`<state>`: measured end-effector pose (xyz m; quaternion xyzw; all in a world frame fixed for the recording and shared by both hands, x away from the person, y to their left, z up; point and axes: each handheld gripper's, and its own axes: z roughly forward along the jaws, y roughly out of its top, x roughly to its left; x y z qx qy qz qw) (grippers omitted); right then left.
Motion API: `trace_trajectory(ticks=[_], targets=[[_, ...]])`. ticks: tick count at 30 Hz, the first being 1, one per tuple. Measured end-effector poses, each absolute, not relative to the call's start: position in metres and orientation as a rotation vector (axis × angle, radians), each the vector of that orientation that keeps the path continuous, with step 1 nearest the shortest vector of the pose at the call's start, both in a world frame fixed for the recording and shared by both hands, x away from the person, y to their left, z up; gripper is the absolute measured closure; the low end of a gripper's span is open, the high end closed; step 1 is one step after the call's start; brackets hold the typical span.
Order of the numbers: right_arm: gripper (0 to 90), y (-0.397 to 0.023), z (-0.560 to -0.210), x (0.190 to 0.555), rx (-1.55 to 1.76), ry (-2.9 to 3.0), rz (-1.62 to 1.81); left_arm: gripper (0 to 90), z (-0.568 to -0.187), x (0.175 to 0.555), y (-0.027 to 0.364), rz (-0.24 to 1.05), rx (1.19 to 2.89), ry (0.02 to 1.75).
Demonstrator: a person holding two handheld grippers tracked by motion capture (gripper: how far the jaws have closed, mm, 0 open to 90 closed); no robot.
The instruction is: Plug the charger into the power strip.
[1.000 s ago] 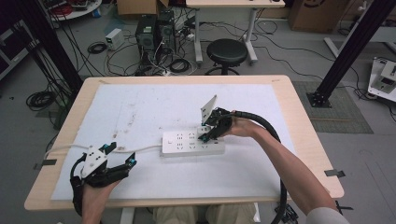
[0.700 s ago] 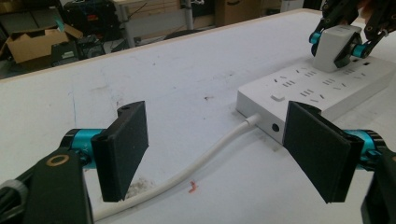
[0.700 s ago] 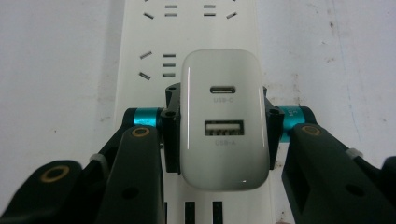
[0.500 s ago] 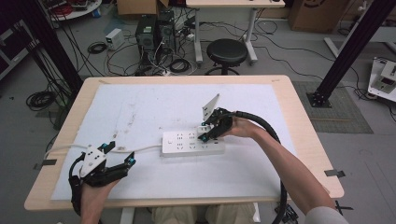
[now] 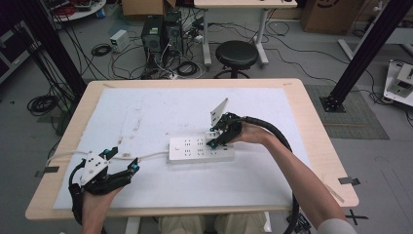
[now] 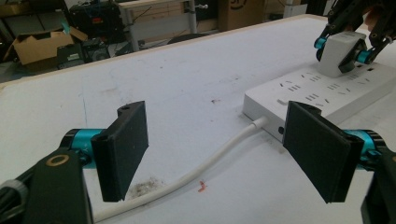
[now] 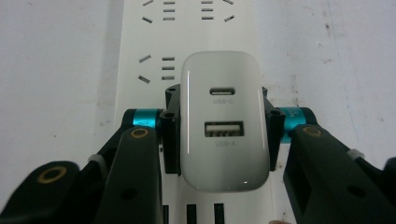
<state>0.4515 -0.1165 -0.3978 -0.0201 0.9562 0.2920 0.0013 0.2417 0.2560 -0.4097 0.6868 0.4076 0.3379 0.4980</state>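
Observation:
A white power strip point(image 5: 195, 148) lies across the middle of the table, its white cable point(image 5: 151, 156) running off to the left. My right gripper point(image 5: 216, 139) is shut on a white USB charger point(image 7: 224, 121) that sits on the strip point(image 7: 187, 28) near its right end. The jaws have just been opening slightly, with the charger still between the pads. My left gripper point(image 5: 123, 159) rests open at the front left, nothing between its jaws. In the left gripper view, the cable point(image 6: 210, 161) runs between the open jaws toward the strip point(image 6: 322, 91) and the charger point(image 6: 338, 53).
A white mat point(image 5: 146, 112) covers most of the wooden table point(image 5: 316, 146). Beyond the far edge stand a black stool point(image 5: 236, 53), computer towers point(image 5: 163, 31) and loose cables on the floor. Black frame posts rise at both sides.

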Motion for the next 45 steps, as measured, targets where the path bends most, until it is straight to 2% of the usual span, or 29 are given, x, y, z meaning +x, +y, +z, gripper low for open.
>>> trace_trajectory(ticks=[1, 2, 5, 6, 7, 8, 9, 10, 12, 14, 22, 27, 31, 36, 45], targets=[[62.2, -0.117, -0.398, 0.451, -0.063, 3.002, 0.916, 22.5, -0.410, 0.242, 0.256, 0.818, 1.662, 0.987], [52.9, -0.117, -0.397, 0.452, -0.042, 3.007, 0.928, 22.5, -0.410, 0.242, 0.257, 0.817, 1.662, 0.987], [50.5, -0.117, -0.397, 0.452, -0.028, 3.010, 0.931, 22.5, -0.410, 0.243, 0.257, 0.814, 1.660, 0.986], [45.2, -0.117, -0.397, 0.451, -0.018, 3.007, 0.930, 22.5, -0.410, 0.244, 0.256, 0.817, 1.659, 0.985], [45.2, -0.117, -0.397, 0.451, -0.018, 3.007, 0.930, 22.5, -0.410, 0.244, 0.256, 0.817, 1.659, 0.985], [39.2, -0.117, -0.397, 0.451, -0.007, 3.005, 0.924, 22.5, -0.410, 0.244, 0.256, 0.817, 1.657, 0.984], [39.2, -0.117, -0.397, 0.451, -0.007, 3.005, 0.924, 22.5, -0.410, 0.244, 0.256, 0.817, 1.657, 0.984], [32.7, -0.119, -0.397, 0.449, 0.010, 3.002, 0.930, 22.5, -0.410, 0.244, 0.256, 0.814, 1.658, 0.983], [32.7, -0.120, -0.395, 0.447, 0.048, 2.989, 0.944, 22.5, -0.410, 0.244, 0.256, 0.814, 1.658, 0.983], [20.7, -0.126, -0.389, 0.440, 0.104, 2.939, 0.993, 22.5, -0.410, 0.245, 0.255, 0.812, 1.661, 0.977], [20.7, -0.143, -0.382, 0.425, 0.285, 2.833, 1.076, 22.5, -0.410, 0.245, 0.255, 0.810, 1.658, 0.978], [20.7, -0.178, -0.374, 0.408, 0.524, 2.632, 1.178, 22.5, -0.410, 0.248, 0.253, 0.804, 1.663, 0.976], [20.7, -0.187, -0.374, 0.402, 0.566, 2.582, 1.203, 22.5, -0.410, 0.250, 0.252, 0.801, 1.661, 0.975], [20.7, -0.222, -0.378, 0.377, 0.774, 2.403, 1.296, 22.5, -0.410, 0.254, 0.248, 0.791, 1.664, 0.959], [20.7, -0.241, -0.388, 0.350, 0.952, 2.233, 1.307, 22.5, -0.411, 0.259, 0.244, 0.781, 1.663, 0.949]])
